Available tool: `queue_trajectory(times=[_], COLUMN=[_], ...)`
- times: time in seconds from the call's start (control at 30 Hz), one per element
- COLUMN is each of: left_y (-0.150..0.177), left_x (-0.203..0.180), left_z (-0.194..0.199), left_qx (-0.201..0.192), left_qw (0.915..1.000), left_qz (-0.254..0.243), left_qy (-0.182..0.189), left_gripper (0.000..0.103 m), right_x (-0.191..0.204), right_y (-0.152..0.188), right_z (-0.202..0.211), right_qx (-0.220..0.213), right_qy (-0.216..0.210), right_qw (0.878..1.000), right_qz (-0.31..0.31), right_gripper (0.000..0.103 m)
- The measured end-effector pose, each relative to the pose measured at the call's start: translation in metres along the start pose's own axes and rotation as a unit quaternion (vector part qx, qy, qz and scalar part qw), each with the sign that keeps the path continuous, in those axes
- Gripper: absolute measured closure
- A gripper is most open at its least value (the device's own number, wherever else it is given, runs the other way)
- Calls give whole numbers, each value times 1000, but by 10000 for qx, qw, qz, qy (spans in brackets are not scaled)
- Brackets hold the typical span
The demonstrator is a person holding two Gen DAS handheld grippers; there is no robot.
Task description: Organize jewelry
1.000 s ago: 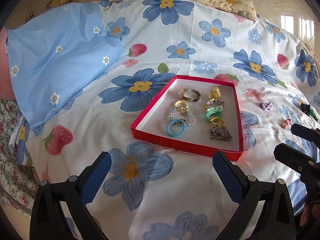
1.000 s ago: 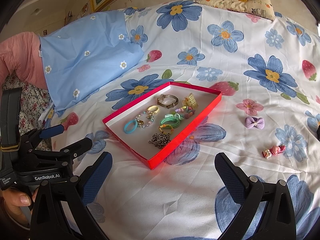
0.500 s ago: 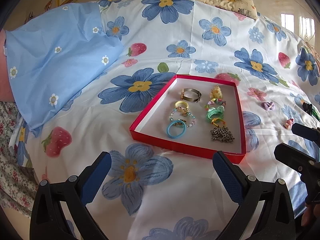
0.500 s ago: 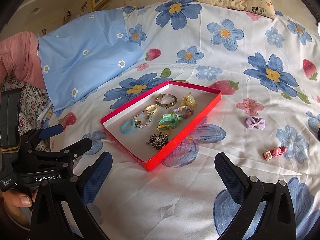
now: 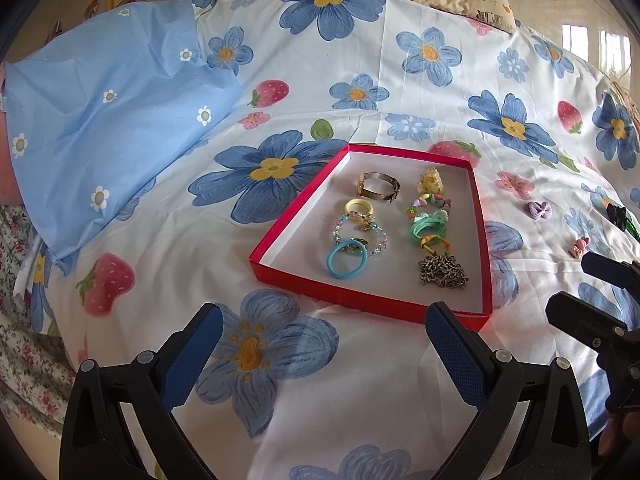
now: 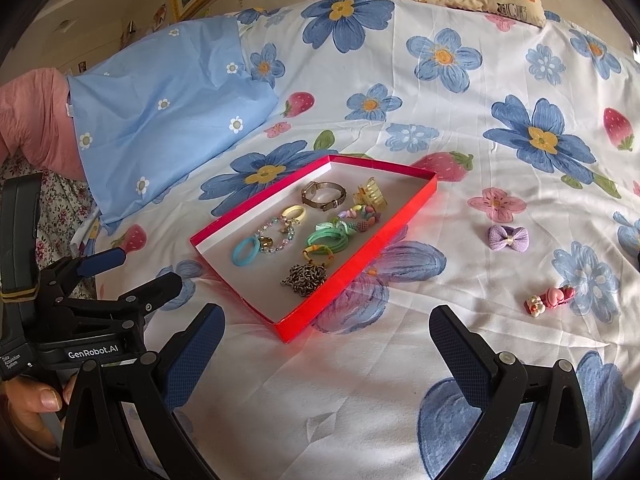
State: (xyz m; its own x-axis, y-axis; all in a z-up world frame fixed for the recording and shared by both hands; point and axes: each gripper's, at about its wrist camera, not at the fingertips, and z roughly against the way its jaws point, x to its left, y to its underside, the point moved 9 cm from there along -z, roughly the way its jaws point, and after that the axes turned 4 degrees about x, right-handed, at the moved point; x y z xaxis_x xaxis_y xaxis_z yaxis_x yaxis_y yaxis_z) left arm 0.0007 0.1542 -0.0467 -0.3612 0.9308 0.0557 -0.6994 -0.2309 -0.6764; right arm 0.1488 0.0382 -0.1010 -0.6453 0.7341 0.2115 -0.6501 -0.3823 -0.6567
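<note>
1. At far left: a light blue pillowcase (image 6: 160, 112) with small daisies, lying on the floral bedsheet (image 6: 440, 128).
2. Low left in the right wrist view: the left gripper (image 6: 138, 270), jaws spread wide, nothing between them, hovering above the sheet just short of the box.
3. Centre: a shallow red box (image 5: 482, 240) resting on the sheet, holding jewelry in two rows — blue ring (image 5: 346, 265), beaded bracelet (image 5: 360, 232), yellow ring (image 5: 359, 208), metal bangle (image 5: 378, 186); then grey chain (image 5: 443, 271), green hair ties (image 5: 428, 229), yellow claw clip (image 5: 430, 182).
4. Low centre: the right gripper (image 6: 326, 340), jaws likewise spread wide and empty, near the box's closest corner.
5. Right of the box, loose on the sheet: purple bow (image 6: 508, 238), well apart from the box; pink heart clip (image 6: 550, 299) nearer the camera.
</note>
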Motion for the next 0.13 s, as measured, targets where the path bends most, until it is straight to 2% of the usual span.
queue_trajectory(times=[0.13], left_y=[-3], left_x=[-3], left_z=[-4], left_qx=[58], left_qw=[10000], left_qz=[8], left_qy=[68], left_gripper=[1], right_x=[-1], right_y=[0], right_z=[-3], right_qx=[42], right_qy=[-23], right_qw=[10000], right_qz=[-17], right_gripper=[0])
